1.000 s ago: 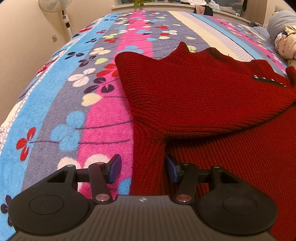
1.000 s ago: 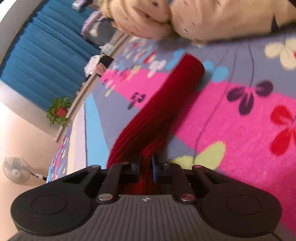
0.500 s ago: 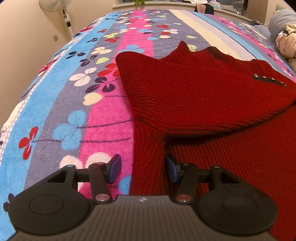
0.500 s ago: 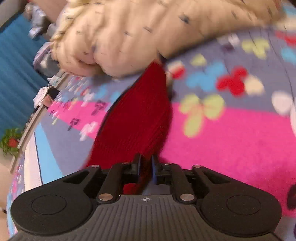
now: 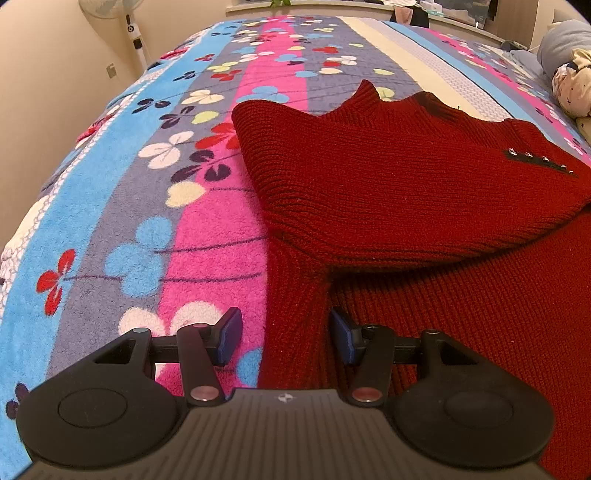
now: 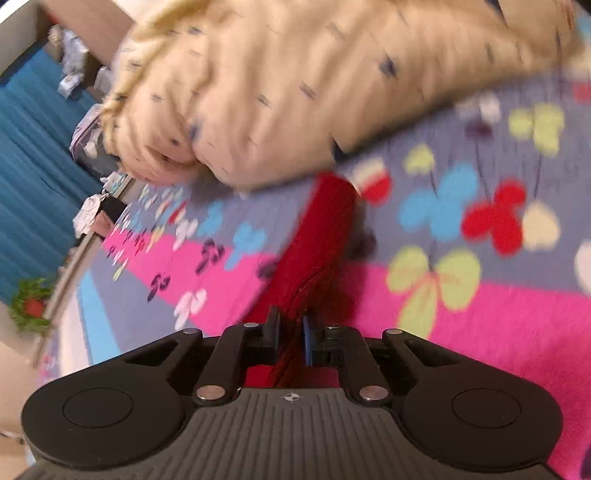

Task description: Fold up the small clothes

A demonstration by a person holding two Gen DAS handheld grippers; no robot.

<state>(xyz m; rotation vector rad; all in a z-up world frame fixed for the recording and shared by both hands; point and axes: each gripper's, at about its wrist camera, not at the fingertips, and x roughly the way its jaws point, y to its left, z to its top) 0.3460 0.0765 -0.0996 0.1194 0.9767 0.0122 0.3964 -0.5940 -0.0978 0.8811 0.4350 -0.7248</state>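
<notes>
A red knit sweater point(image 5: 388, 177) lies on the flowered bedspread point(image 5: 147, 184), one sleeve folded across its body, with a small row of buttons point(image 5: 535, 162) at the right. My left gripper point(image 5: 284, 336) is open and low over the sweater's left edge; red knit lies between its fingers. My right gripper point(image 6: 290, 332) is shut on the sweater's other sleeve point(image 6: 317, 243), which stretches away from it over the bedspread point(image 6: 498, 314). That view is blurred.
A cream patterned garment pile point(image 6: 314, 81) lies just beyond the sleeve's end; it also shows in the left wrist view point(image 5: 572, 85). A fan point(image 5: 122, 22) stands by the wall left of the bed. Blue curtains point(image 6: 26, 166) and a windowsill plant point(image 6: 31, 306) lie far off.
My right gripper has moved with the sleeve in it; the cream pile now looms larger and the sleeve appears narrower. My left gripper has barely moved and stays open.
</notes>
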